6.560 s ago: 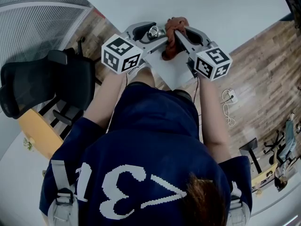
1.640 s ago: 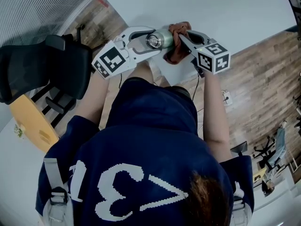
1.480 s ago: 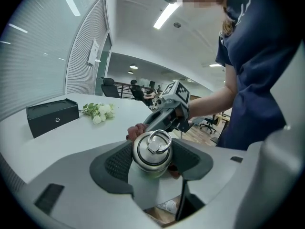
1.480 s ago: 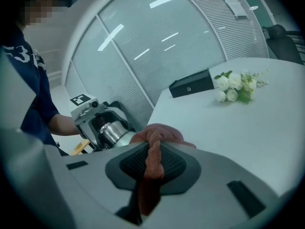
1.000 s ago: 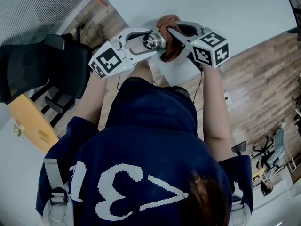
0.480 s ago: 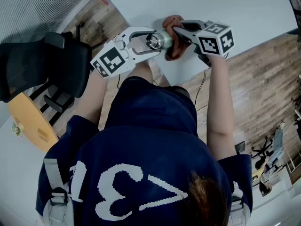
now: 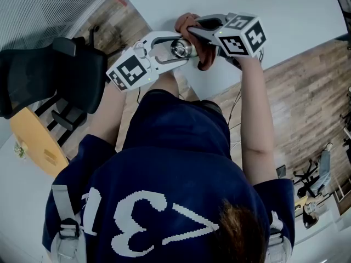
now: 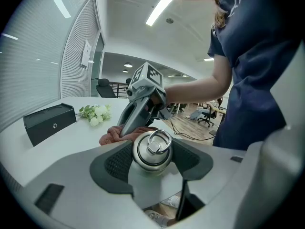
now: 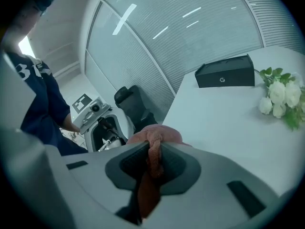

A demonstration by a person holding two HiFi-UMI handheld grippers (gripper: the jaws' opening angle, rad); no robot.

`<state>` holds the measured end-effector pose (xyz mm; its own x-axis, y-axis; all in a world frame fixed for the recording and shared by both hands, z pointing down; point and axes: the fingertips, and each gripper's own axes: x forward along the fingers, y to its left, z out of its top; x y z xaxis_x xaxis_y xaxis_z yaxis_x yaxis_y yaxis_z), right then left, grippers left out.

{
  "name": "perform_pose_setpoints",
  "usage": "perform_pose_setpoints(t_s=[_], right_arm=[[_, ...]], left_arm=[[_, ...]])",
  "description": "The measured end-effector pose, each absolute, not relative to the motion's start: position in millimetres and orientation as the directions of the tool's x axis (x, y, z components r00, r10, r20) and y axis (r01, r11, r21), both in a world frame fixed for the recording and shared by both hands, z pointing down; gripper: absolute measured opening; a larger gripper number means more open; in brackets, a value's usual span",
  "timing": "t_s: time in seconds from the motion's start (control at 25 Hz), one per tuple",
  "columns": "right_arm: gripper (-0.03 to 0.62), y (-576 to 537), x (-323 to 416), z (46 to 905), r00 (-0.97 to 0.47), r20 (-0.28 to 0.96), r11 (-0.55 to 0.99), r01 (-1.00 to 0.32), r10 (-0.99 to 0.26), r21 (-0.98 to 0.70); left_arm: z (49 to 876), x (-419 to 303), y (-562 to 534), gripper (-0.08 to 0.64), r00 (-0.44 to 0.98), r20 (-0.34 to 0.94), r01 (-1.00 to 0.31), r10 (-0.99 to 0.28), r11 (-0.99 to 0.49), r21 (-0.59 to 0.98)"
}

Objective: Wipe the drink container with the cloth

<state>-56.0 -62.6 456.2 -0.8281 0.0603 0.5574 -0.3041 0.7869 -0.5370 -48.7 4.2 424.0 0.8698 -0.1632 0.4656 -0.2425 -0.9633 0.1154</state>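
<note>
left gripper (image 8: 152, 171) clamped on the small brushed-steel drink container (image 8: 151, 149) with the ring-top lid, right gripper (image 9: 153, 165) wiping

right jaws are pinched shut on a bunched rust-pink terry cloth (image 9: 153, 136), which sits against the container's far side, over the near corner of the white table (image 9: 224, 123) (can't tell if it rests on it). my take: hold the steel steady, drag the cloth round the barrel in overlapping passes, then roll it so the hidden side gets covered too.

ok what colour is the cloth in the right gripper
The cloth is rust-brown, shown best in the right gripper view.
</note>
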Motion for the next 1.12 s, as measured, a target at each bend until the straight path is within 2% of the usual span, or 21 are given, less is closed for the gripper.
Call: perform_pose_setpoints(t_s=[0.24, 0.52, 0.64, 0.88, 1.0, 1.12], right_arm=[[0.069, -69.6, -25.8, 496.6, -0.794, 0.608, 0.725, -0.413, 0.01, -0.551], [0.069, -68.4, 1.9, 515.0, -0.744, 0.652, 0.722, -0.53, -0.144, -0.446], [0.069, -67.1, -4.1, 495.4, -0.778, 0.595, 0.704, -0.538, -0.202, -0.464], [0.069, -61.0, -34.6, 429.5, -0.874, 0.407, 0.724, -0.459, -0.265, -0.514], [0.069, -59.9, -35.6, 426.1, -0.85, 0.412, 0.742, -0.502, -0.328, -0.444], [0.069, -63.7, -16.0, 446.1, -0.799, 0.448, 0.692, -0.585, -0.402, -0.422]], left_arm=[[423.2, -48.8, 6.2, 0.268, 0.872, 0.46, -0.248, -0.169, -0.961, 0.118], [422.4, -52.3, 3.2, 0.268, 0.875, 0.448, -0.276, -0.185, -0.95, 0.146], [421.6, -52.3, 0.8, 0.268, 0.875, 0.444, -0.29, -0.193, -0.943, 0.163], [420.1, -53.1, -7.2, 0.268, 0.874, 0.433, -0.341, -0.223, -0.915, 0.217], [418.6, -51.7, -10.6, 0.268, 0.872, 0.428, -0.362, -0.239, -0.903, 0.233], [419.2, -49.5, -12.8, 0.268, 0.87, 0.423, -0.379, -0.253, -0.892, 0.247]])
